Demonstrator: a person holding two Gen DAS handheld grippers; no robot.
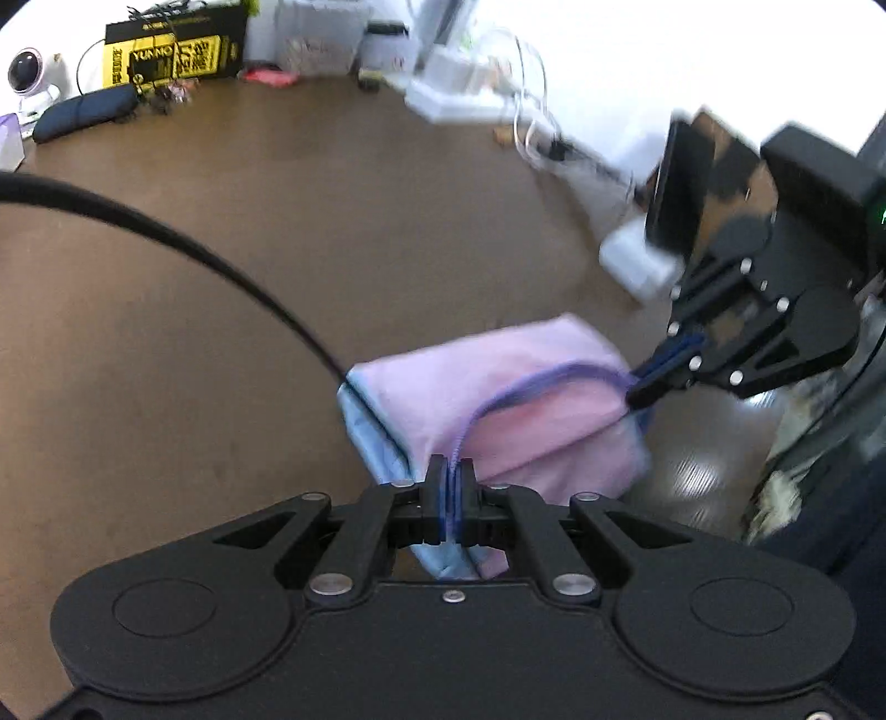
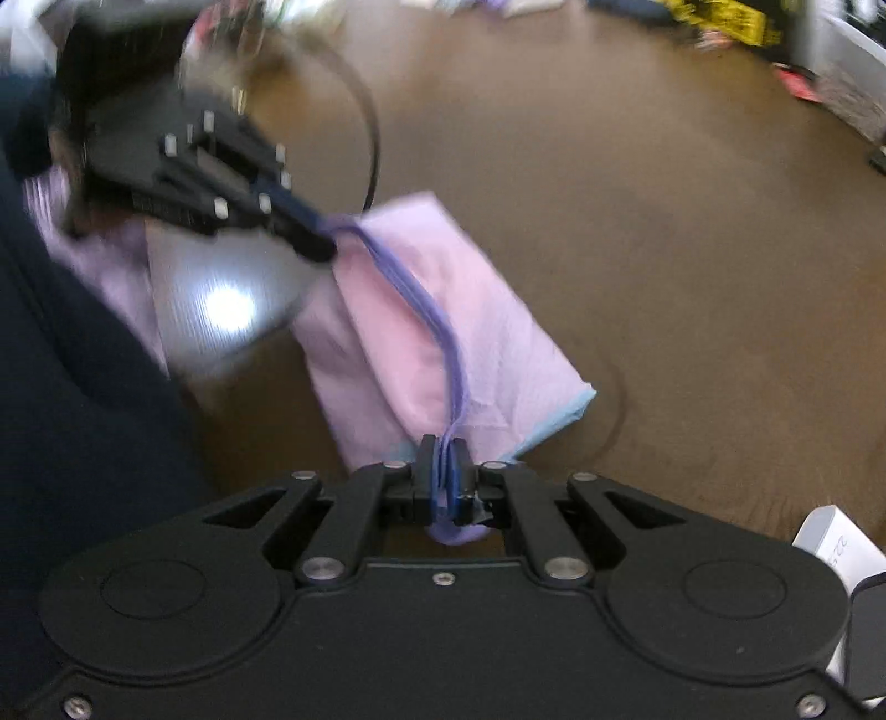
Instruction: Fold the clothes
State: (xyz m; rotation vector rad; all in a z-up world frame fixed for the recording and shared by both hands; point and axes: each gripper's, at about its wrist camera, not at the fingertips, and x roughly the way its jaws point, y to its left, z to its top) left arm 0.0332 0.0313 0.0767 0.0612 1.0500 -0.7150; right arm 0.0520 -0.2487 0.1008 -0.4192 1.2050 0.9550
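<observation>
While hanging off the brown worktop (image 1: 277,249), pink garment (image 1: 498,399) with pale blue lining, purple hem (image 1: 531,382) stretched as its long axis between both tongs. Left tongs (image 1: 449,487) clamped shut on one hem end, right tongs (image 2: 443,471) on the other. Folded bulk drooping below, equally near either hand.

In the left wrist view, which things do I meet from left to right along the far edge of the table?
White camera → dark pouch → yellow and black box → red item → white cables.
</observation>
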